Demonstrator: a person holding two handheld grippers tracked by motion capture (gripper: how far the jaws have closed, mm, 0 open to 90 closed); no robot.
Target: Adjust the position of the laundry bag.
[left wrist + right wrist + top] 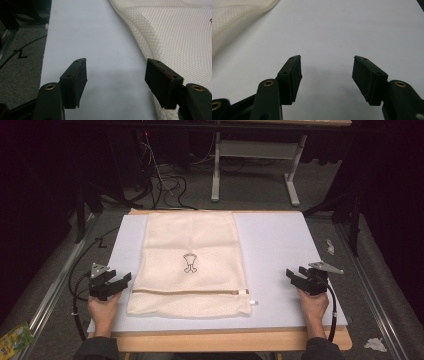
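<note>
L gripper (119, 281) sits just beside the mesh bag's (192, 260) left edge, jaws wide w/ nothing between, one jaw seemingly over the bag's edge though contact can't be judged. R gripper (292, 276) is well right of the bag, jaws wide and empty over bare white board (280, 245). Bag lies flat mid-board, zipper (190, 292) near its front end.

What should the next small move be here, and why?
Probably bring the left gripper a little toward the mesh bag and take its near left edge. Both grippers are open and hold nothing. The left one sits just beside the bag's edge, while the right gripper rests farther away on the bare white board. The bag lies flat, its zipper closed.
</note>
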